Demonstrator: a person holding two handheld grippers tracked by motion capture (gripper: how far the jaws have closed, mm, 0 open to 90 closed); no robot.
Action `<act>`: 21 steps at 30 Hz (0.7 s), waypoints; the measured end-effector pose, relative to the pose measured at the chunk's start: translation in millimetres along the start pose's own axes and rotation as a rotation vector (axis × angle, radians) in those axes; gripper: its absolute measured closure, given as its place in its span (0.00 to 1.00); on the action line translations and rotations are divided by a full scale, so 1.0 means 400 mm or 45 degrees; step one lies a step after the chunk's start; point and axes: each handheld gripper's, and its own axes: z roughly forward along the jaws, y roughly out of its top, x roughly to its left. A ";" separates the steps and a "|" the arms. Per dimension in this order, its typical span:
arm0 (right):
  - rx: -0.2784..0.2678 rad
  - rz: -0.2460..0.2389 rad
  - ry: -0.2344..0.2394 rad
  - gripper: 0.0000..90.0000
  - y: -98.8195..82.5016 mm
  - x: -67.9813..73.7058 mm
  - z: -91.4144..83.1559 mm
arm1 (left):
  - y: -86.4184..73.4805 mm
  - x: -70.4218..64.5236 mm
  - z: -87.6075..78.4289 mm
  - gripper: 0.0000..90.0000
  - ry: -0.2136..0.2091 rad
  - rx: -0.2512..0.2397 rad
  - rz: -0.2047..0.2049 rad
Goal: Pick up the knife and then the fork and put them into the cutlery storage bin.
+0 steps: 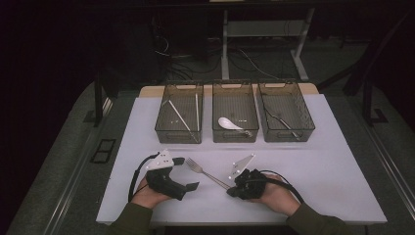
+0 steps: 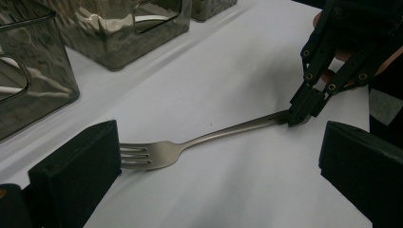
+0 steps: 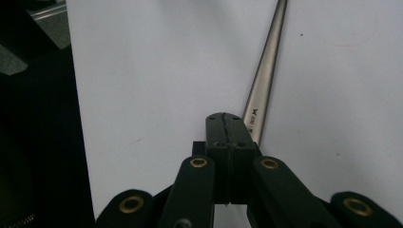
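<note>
A metal fork (image 1: 205,172) lies flat on the white table top (image 1: 303,166), tines toward the left hand, handle toward the right. My left gripper (image 1: 187,173) stands open just left of it; in the left gripper view its jaws (image 2: 221,152) are wide apart, with the fork's tines (image 2: 142,156) close to the left jaw. My right gripper (image 1: 229,192) is shut, its jaws pressed together with nothing between them. Its tip (image 2: 299,116) sits at the end of the fork's handle (image 2: 247,127). From the right gripper view, the handle (image 3: 263,80) runs alongside the closed jaws (image 3: 225,118).
Three smoky clear bins stand in a row at the back. The left bin (image 1: 179,111) holds chopsticks, the middle bin (image 1: 235,110) a white spoon (image 1: 228,123), the right bin (image 1: 286,110) metal cutlery. The table's front edge is just behind both hands.
</note>
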 end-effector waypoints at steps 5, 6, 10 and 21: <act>0.008 -0.015 -0.027 1.00 0.000 -0.001 -0.002 | 0.000 0.001 0.000 0.00 0.002 -0.002 -0.001; 0.010 -0.018 -0.036 1.00 -0.001 -0.003 -0.003 | 0.000 0.000 0.001 0.00 0.003 -0.001 -0.002; 0.013 -0.013 -0.088 1.00 -0.005 -0.020 -0.008 | 0.000 0.000 0.000 0.00 0.004 -0.002 -0.004; -0.001 0.054 -0.069 1.00 -0.005 -0.053 -0.025 | 0.000 0.001 0.000 0.00 0.000 -0.001 -0.011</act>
